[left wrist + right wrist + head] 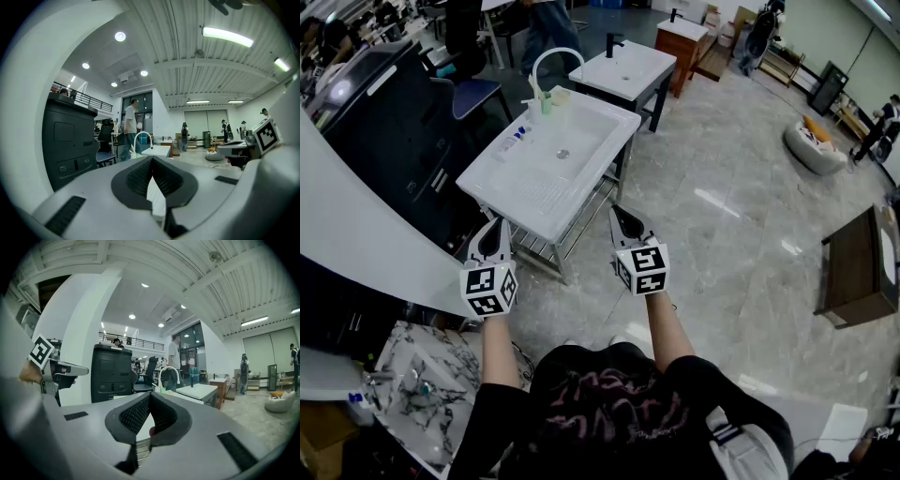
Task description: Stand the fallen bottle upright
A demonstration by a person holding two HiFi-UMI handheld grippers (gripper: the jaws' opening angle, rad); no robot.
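A small clear bottle (517,135) with a blue cap lies on its side on the left rim of the white sink (581,159). Behind it stand a curved white faucet (555,58) and a pale green cup (547,101). My left gripper (495,228) hangs at the sink's near left corner, shut and empty. My right gripper (619,217) is by the near right corner, also shut with nothing in it. Both are well short of the bottle. In the left gripper view the jaws (151,159) meet, with the faucet (143,137) beyond. The right gripper view shows closed jaws (150,397) and the faucet (169,373).
The sink rests on a metal frame (581,220). A second white sink (623,67) and a wooden cabinet (680,42) stand behind. A dark machine (384,131) is at the left, a marble-topped table (422,394) at the bottom left, a dark bench (858,267) at the right. People stand far off.
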